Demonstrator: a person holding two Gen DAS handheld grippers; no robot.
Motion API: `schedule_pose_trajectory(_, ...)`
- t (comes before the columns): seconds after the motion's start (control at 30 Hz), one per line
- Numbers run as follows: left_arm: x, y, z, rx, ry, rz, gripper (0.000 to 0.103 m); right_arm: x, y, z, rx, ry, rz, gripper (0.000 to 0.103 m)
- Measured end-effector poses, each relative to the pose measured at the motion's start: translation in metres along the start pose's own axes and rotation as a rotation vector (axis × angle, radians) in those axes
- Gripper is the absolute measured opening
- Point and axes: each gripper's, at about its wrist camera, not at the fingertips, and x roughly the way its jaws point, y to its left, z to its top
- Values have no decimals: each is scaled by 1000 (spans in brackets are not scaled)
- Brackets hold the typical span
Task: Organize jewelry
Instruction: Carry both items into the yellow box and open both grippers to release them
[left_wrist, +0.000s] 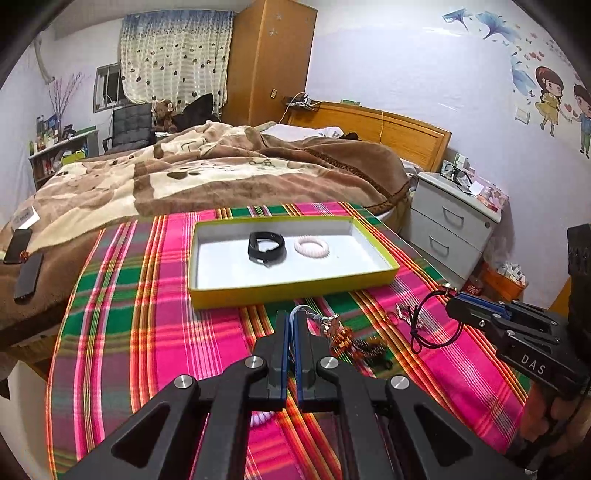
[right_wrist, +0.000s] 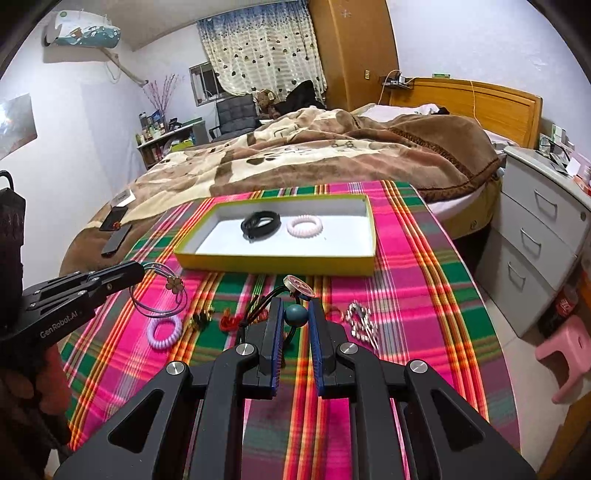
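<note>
A yellow-rimmed tray (left_wrist: 295, 291) (right_wrist: 273, 264) on the plaid table holds a black band (left_wrist: 266, 248) (right_wrist: 260, 223) and a pale pink coil hair tie (left_wrist: 312, 248) (right_wrist: 305, 226). My left gripper (left_wrist: 294, 317) (right_wrist: 138, 271) is shut on a thin wire bracelet with a clover charm (right_wrist: 162, 295), lifted a little above the cloth. My right gripper (right_wrist: 295, 310) (left_wrist: 452, 302) is shut on a black cord necklace with a teal bead (right_wrist: 295, 316) and a round pendant (right_wrist: 298, 287); its cord loop hangs in the left wrist view (left_wrist: 436, 325).
Loose on the cloth lie a lilac coil hair tie (right_wrist: 164, 332), small gold and red trinkets (right_wrist: 214, 319), and a silver chain bracelet (right_wrist: 360, 321). A bed (left_wrist: 207, 166) stands behind the table, a grey drawer unit (right_wrist: 539, 236) and pink stool (right_wrist: 569, 350) to the right.
</note>
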Motion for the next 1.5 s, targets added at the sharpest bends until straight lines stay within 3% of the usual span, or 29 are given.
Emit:
schedule_pose_trajectory(0.53,45,25,44,11,-17,42,2,47,-3,51,-14,-21,-6,14)
schedule_pose_trajectory(1.0,110,57,79,14,14,89,2,122,-25,85,-23,38,-37,14)
schedule_pose_trajectory(1.5,184,80,95,-14,129,162,2,184,-52,99,32,147,-57,14)
